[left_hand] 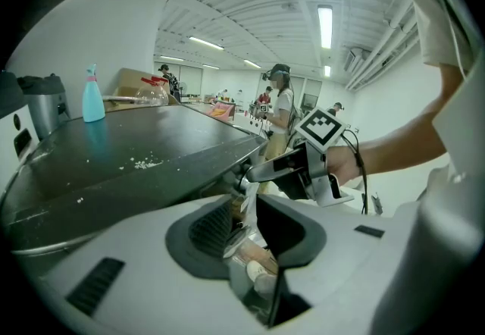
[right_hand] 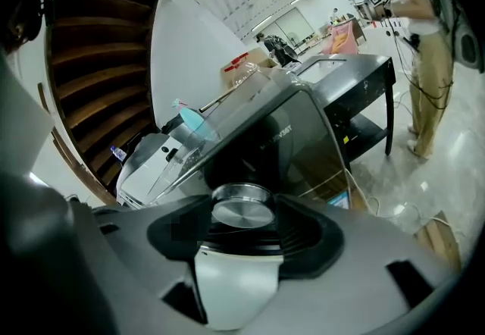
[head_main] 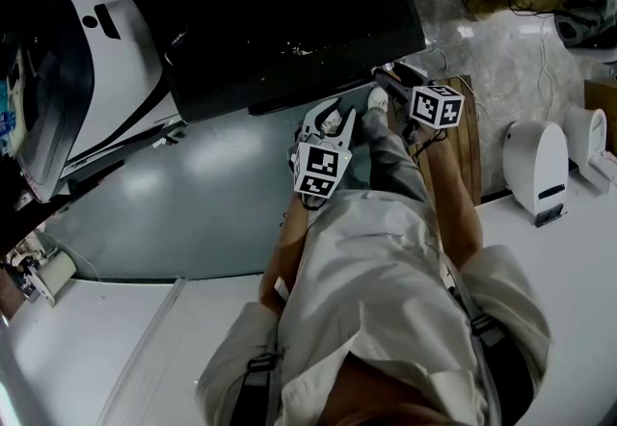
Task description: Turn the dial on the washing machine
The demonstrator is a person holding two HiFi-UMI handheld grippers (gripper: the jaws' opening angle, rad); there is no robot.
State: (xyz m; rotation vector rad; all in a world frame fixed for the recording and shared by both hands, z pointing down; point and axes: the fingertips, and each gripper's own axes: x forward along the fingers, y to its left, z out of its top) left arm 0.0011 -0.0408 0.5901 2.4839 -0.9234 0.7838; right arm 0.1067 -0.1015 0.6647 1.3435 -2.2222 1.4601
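The washing machine (head_main: pixel 289 19) is black, with a flat dark top. Its round silver dial (right_hand: pixel 241 208) sits on the front panel. My right gripper (right_hand: pixel 242 229) is shut on the dial, one pad on each side. In the left gripper view the right gripper (left_hand: pixel 261 171) reaches in under the machine's top edge, its marker cube (left_hand: pixel 324 125) above it. In the head view the right gripper (head_main: pixel 386 79) touches the machine's front. My left gripper (head_main: pixel 335 116) hangs a little lower left of it, apart from the machine. The left gripper (left_hand: pixel 246 223) is open and holds nothing; a shoe shows through the gap.
A blue spray bottle (left_hand: pixel 92 95) stands on the machine's top. A white appliance (head_main: pixel 106 58) is at the left, a white device (head_main: pixel 537 164) at the right, and a wooden board (head_main: pixel 468 140) by the person's legs. People (left_hand: pixel 280 110) stand far back.
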